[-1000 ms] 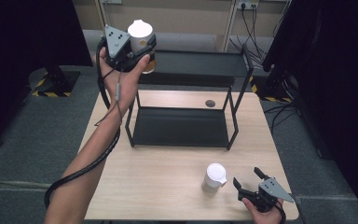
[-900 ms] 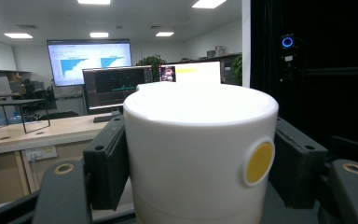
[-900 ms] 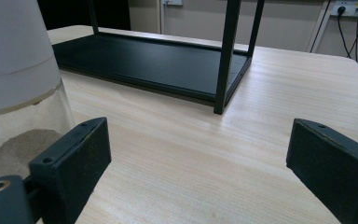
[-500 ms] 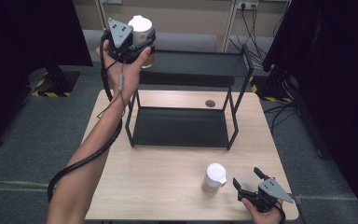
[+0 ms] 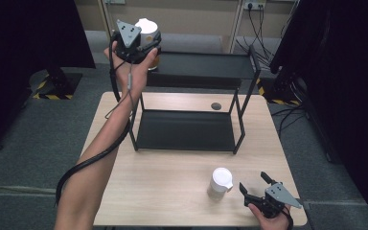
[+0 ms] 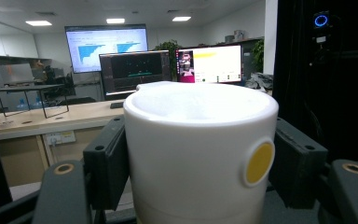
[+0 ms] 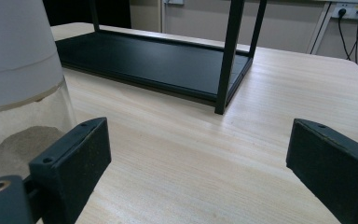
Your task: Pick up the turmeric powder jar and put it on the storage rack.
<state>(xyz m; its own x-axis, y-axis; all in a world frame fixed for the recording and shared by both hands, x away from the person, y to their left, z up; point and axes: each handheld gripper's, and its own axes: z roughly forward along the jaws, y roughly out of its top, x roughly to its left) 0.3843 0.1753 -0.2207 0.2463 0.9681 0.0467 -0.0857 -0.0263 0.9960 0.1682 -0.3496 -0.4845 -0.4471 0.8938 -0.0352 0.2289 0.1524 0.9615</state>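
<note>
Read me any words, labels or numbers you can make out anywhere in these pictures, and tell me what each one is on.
No text can be read.
Wall screen: charts, lettering too blurred.
Two desk monitors: content too small.
White cup in the left gripper: a plain yellow dot, no writing.

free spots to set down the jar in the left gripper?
The left gripper holds the jar by the rack's top shelf, which is bare rightward. The lower shelf is bare too. The table's front left is open. Front right is crowded: second jar, right gripper.
</note>
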